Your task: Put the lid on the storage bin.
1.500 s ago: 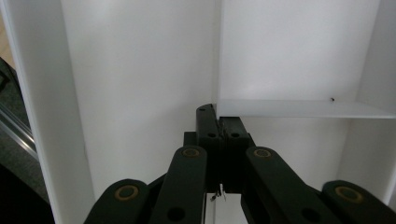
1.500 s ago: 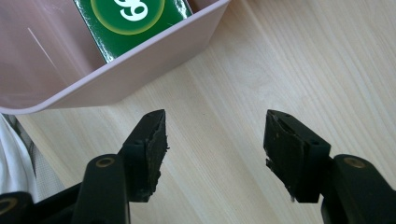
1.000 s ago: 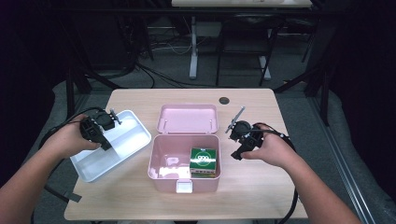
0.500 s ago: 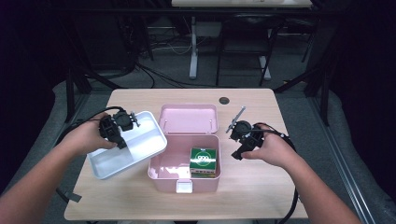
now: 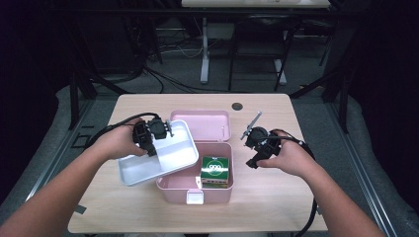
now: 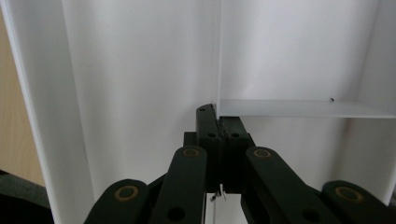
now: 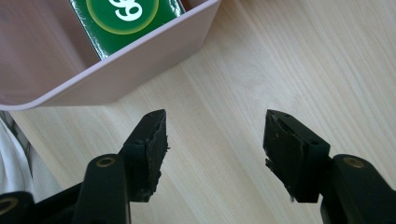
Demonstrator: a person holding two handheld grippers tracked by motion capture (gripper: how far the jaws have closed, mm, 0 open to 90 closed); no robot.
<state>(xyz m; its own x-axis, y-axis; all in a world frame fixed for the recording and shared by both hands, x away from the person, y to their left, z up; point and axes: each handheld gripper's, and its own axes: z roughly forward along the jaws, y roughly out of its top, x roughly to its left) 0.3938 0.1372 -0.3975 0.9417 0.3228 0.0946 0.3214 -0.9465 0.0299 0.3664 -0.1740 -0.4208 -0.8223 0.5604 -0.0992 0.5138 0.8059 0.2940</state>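
Observation:
My left gripper (image 5: pixel 148 142) is shut on the divider of a white tray (image 5: pixel 163 159), which it holds tilted above the table, overlapping the left edge of an open pink box (image 5: pixel 195 190). In the left gripper view the jaws (image 6: pixel 218 117) pinch the thin white divider (image 6: pixel 299 108) inside the tray (image 6: pixel 140 70). A green packet (image 5: pixel 215 170) stands in the box's right half. My right gripper (image 5: pixel 249 149) rests open just right of the box. In the right gripper view it (image 7: pixel 215 135) hovers over bare wood beside the pink box corner (image 7: pixel 116 79) and the green packet (image 7: pixel 126 18).
The box's pink lid (image 5: pixel 200 123) lies open behind it. A small dark disc (image 5: pixel 237 106) sits near the table's far edge. Bare wood (image 5: pixel 276 197) lies right of and in front of the box. Cables trail from both grippers off the table's sides.
My left gripper has carried the white tray rightward from the table's left side until it overlaps the pink box. The right gripper has stayed where it was.

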